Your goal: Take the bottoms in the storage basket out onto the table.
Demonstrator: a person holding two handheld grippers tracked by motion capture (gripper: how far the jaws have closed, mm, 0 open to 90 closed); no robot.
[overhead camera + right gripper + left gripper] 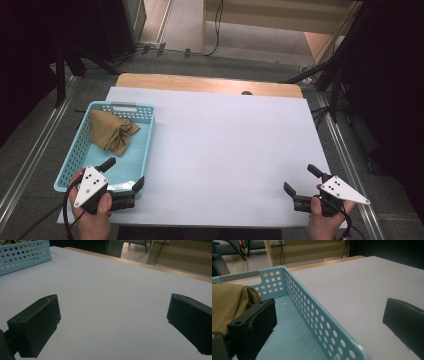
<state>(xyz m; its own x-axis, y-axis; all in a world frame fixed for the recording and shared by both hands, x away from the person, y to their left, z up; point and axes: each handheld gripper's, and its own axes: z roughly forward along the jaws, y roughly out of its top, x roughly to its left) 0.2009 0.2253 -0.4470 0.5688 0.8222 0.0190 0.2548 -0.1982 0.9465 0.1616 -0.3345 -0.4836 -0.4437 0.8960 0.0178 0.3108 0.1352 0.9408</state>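
A light blue perforated basket (pixel 146 135) stands at the table's left side, and a crumpled tan cloth (pixel 111 131) lies in its far half. My left gripper (pixel 123 174) is open at the basket's near right corner. It straddles the right wall (pixel 312 307), with one jaw inside beside the cloth (pixel 229 302) and the other outside over the table. Over bare table at the near right, my right gripper (pixel 302 180) is open and holds nothing. In the right gripper view the gripper (pixel 113 325) faces the white surface, with the basket (pixel 22 255) far off at the upper left.
A white sheet (pixel 225 140) covers the table, and a strip of wood (pixel 210 84) shows along the far edge. Beyond the table are cables (pixel 215 30) on the floor, dark stands (pixel 340 75) on both sides and floor rails (pixel 350 165).
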